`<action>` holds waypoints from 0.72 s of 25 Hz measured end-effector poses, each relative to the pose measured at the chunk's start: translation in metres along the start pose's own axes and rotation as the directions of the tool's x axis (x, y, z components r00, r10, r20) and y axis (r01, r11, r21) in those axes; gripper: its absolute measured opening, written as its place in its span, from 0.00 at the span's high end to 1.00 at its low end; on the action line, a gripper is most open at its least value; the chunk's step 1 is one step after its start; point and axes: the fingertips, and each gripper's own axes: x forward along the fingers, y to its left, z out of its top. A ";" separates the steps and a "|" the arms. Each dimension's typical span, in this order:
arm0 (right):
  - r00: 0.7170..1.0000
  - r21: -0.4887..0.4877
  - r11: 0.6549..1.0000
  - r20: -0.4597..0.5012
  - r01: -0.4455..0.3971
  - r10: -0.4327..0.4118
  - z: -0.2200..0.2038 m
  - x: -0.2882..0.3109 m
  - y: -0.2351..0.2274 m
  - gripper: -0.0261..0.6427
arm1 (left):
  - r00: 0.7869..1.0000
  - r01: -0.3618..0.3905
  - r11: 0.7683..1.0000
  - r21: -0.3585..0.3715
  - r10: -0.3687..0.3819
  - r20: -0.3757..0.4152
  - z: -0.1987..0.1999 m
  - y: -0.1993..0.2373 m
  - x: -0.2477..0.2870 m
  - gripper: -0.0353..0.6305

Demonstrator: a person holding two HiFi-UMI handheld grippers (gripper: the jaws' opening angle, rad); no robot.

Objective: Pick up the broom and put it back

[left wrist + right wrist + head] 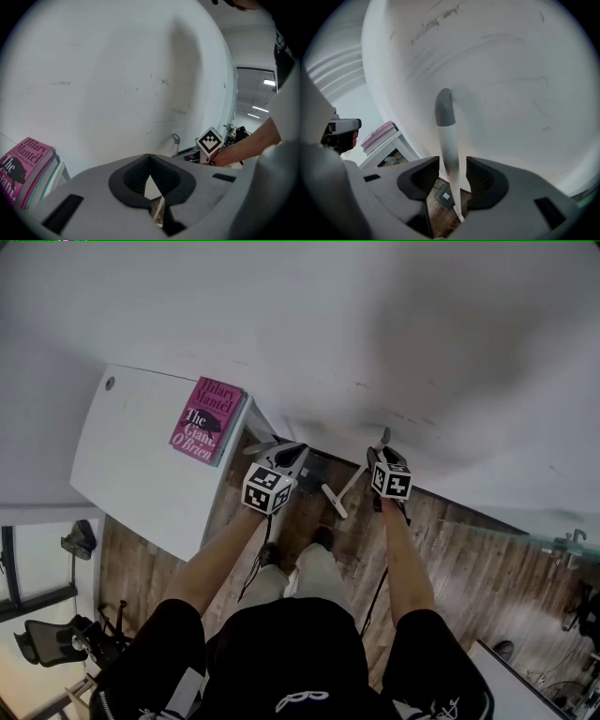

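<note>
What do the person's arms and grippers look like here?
The left gripper and right gripper are pale grey shells with black ribbed pads. Each carries a cube of black-and-white square markers and trails a dark cable. The arms are bare below short black sleeves.

Between the jaws of my right claw (452,174), the broom handle (449,150) is looking like smooth white plastic, grey-capped. The wall (511,70) beyond is showing matt, scuffed paint, and the floor (438,222) beneath is showing wood grain.
</note>
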 end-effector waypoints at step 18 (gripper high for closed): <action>0.985 -0.012 0.996 0.151 0.084 -0.081 -0.006 -0.146 0.076 0.69 | 0.990 0.111 0.992 0.067 -0.116 0.078 0.019 -0.032 -0.097 0.91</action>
